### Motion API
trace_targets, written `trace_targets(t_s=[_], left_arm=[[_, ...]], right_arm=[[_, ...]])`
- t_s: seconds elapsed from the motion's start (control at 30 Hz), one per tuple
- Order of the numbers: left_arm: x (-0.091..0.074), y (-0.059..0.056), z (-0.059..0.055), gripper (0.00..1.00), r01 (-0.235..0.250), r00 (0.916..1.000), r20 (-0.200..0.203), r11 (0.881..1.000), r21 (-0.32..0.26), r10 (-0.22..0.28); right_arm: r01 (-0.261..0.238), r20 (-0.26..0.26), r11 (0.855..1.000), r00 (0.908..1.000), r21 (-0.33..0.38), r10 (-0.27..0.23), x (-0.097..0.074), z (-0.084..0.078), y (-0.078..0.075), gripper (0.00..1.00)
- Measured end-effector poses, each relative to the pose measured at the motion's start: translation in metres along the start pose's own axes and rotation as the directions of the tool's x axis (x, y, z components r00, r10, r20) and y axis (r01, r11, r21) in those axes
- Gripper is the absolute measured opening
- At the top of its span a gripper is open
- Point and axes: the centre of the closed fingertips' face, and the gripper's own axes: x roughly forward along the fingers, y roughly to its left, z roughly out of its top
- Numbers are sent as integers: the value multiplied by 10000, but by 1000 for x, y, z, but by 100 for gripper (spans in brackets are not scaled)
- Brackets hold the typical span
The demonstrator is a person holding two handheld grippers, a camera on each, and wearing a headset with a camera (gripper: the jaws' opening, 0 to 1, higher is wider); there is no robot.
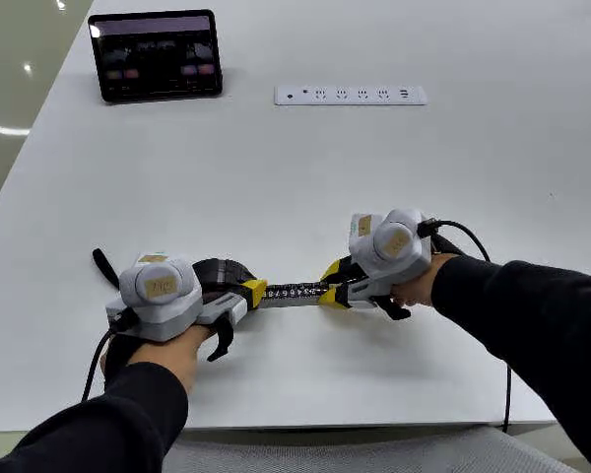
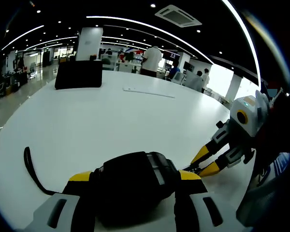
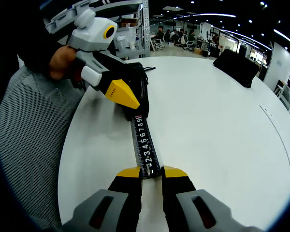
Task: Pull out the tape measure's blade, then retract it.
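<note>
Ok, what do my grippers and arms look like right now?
The left gripper and right gripper match: pale grey rounded bodies, black jaws with yellow tips. A black cable trails from each. The sleeves are black and long.

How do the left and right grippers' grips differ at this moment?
The left gripper clamps the bulky black case, jaws wide; the right gripper pinches the end of the thin blade, jaws nearly together. Both have yellow tips.

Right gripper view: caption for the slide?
Right gripper pinching the tape blade at its tip, blade a short way out of the black case held in the left gripper.
</note>
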Motion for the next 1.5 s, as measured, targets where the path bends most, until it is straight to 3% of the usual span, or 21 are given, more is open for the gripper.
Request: trace_targets(t_s=[0.4, 0.57, 0.7, 0.73, 0.77, 0.8, 0.83, 0.9, 1.07, 1.5], left_arm=[[-1, -1, 0, 62, 21, 10000, 66, 10000, -14, -20], [-1, -2, 0, 62, 66, 9999, 77, 10000, -28, -66], [-1, -4, -2, 63, -204, 9998, 71, 9991, 363, 201], [-1, -4, -2, 63, -340, 9994, 61, 9978, 568, 337], [-1, -4, -3, 63, -440, 9990, -33, 9927, 1127, 447], [-2, -5, -2, 63, -434, 9991, 20, 9963, 744, 434], [-3, -3, 0, 63, -583, 9983, 38, 9920, 1121, 583], [-2, -4, -2, 63, -620, 9979, -94, 9916, 1139, 635], [-1, -3, -6, 63, -722, 9962, -332, 9777, 1971, 802], [-2, 0, -2, 60, -528, 9984, -157, 9911, 1220, 552]], right_arm=[[60, -105, 9999, 9999, 152, -59, 4, 3, 4, 11], [66, 83, 9997, 9999, 220, -68, 3, 2, 4, 11], [64, 227, 9990, 9997, 438, -74, 4, 2, 3, 11], [67, 239, 9989, 9997, 460, -78, 4, 3, 2, 11], [82, 239, 9991, 9997, 420, -93, 4, 3, 3, 11], [94, 223, 9992, 9997, 387, -103, 4, 3, 4, 11], [105, 237, 9991, 9997, 408, -115, 4, 3, 4, 11], [104, 287, 9989, 9995, 456, -117, 4, 3, 4, 11], [89, 275, 9989, 9996, 471, -102, 4, 3, 3, 11], [137, 316, 9987, 9994, 496, -153, 6, 6, 2, 11]])
